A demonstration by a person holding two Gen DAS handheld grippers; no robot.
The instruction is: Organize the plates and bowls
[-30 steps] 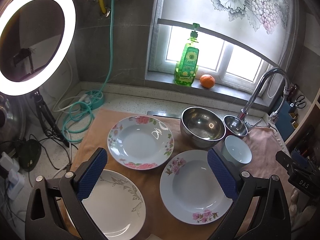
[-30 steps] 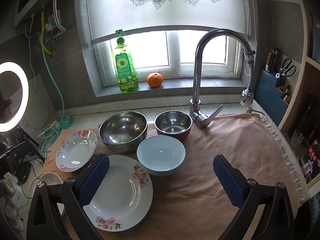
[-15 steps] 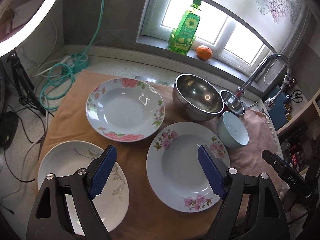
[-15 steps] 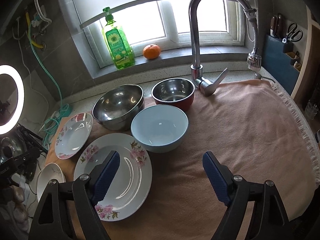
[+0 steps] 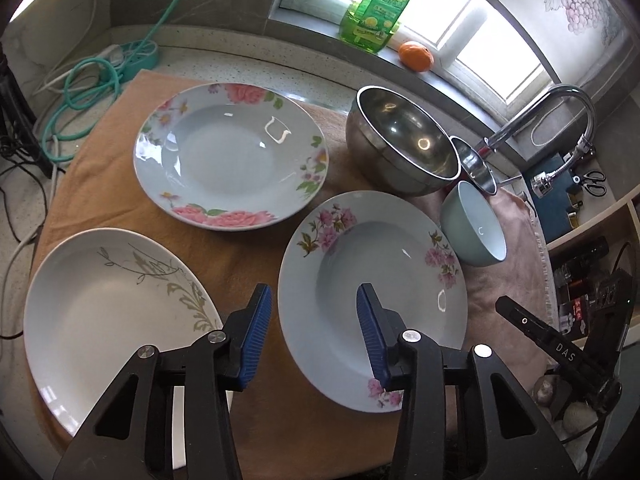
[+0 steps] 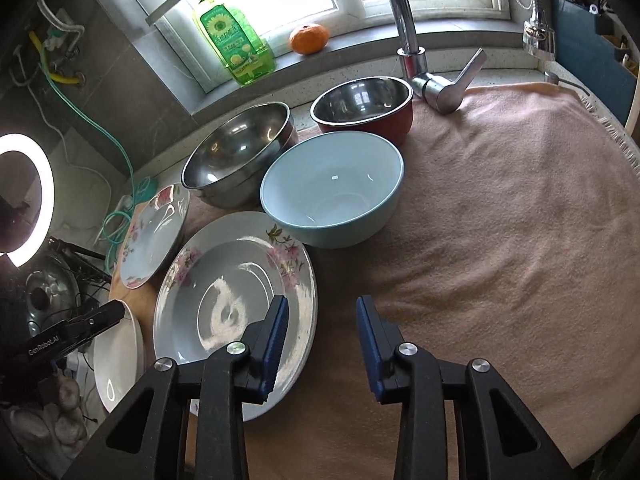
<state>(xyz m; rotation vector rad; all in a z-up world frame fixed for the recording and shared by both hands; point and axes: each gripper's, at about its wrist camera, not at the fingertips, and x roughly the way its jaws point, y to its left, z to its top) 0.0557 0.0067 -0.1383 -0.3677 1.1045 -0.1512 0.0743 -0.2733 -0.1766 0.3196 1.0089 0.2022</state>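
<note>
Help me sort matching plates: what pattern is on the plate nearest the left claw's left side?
White plate with an olive-grey leaf sprig, clearest in the left wrist view.

Both the left gripper (image 5: 314, 336) and right gripper (image 6: 322, 346) have black angular arms with silver screws and ribbed blue finger pads (image 5: 256, 334)

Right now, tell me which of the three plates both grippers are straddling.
The plate with small pink blossom sprigs, beside the blue bowl. Its rim sits between both grippers' fingers; the rose-rimmed plate and white plate don't.
</note>
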